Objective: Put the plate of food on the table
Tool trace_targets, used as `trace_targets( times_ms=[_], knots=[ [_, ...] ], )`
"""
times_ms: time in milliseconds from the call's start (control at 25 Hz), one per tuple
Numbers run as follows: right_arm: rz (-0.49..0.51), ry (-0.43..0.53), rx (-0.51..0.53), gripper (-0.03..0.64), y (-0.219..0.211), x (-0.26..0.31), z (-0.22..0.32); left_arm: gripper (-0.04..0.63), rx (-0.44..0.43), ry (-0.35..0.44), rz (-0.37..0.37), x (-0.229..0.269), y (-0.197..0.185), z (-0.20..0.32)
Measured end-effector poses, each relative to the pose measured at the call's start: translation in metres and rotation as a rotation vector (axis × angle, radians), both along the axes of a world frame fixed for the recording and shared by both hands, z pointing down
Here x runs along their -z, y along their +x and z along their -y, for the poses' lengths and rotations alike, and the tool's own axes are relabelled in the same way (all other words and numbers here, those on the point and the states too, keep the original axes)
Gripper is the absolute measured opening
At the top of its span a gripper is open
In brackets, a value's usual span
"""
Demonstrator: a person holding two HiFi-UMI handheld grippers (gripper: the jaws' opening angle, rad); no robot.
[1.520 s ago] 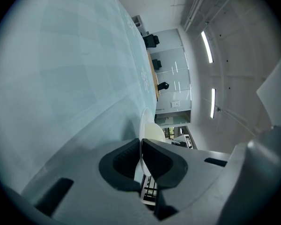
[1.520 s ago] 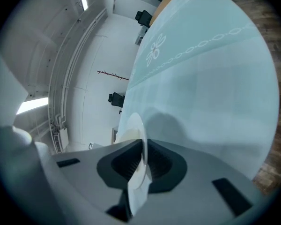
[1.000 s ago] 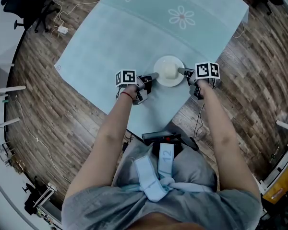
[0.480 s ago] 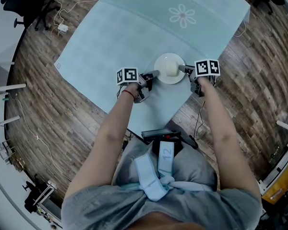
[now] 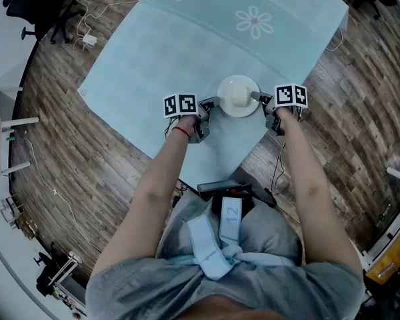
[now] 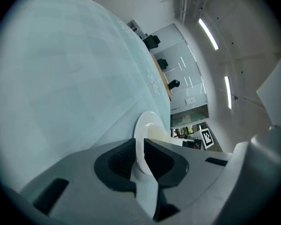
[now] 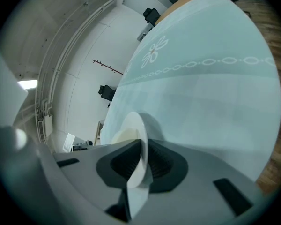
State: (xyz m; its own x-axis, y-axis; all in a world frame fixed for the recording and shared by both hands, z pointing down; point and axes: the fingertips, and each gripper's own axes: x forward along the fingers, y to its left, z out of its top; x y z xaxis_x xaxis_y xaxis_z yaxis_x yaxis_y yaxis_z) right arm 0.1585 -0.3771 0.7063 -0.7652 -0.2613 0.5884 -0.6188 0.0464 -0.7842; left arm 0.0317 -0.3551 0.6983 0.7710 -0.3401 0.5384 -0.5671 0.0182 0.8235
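A white plate [image 5: 238, 97] with a pale lump of food [image 5: 236, 95] is over the near corner of the table, covered by a light blue cloth [image 5: 187, 52]. My left gripper [image 5: 213, 103] is shut on the plate's left rim and my right gripper [image 5: 257, 98] is shut on its right rim. In the left gripper view the rim [image 6: 141, 134] stands between the jaws of the left gripper [image 6: 139, 147], with the food [image 6: 160, 134] behind. The right gripper view shows the plate [image 7: 133, 125] pinched by the right gripper [image 7: 143, 147]. Whether the plate touches the cloth I cannot tell.
The cloth has flower prints [image 5: 253, 20] at its far side. The table's near edge [image 5: 207, 169] runs just in front of my body. Wooden floor surrounds the table; a black office chair [image 5: 30, 5] and a power strip with cables [image 5: 88, 40] are at the far left.
Both grippers and the plate between them have shifted a little away from me and to the right over the cloth. Both grips are unchanged.
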Motion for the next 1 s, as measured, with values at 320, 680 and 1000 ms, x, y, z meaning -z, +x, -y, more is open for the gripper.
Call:
trace_targets(
  times_ms=[320,680,1000],
  knots=[
    [-0.034,0.011,0.011,0.040,0.001,0.001,0.001,0.037,0.050,0.022,-0.045,0.015,0.013,-0.001],
    [-0.161,0.049,0.081,0.042,0.002,0.001,0.004,0.037,0.020,-0.009,-0.079,0.021,0.032,-0.014],
    [-0.260,0.079,0.124,0.055,0.007,-0.001,0.004,0.037,0.028,-0.016,-0.074,0.019,0.029,-0.013]
  ],
)
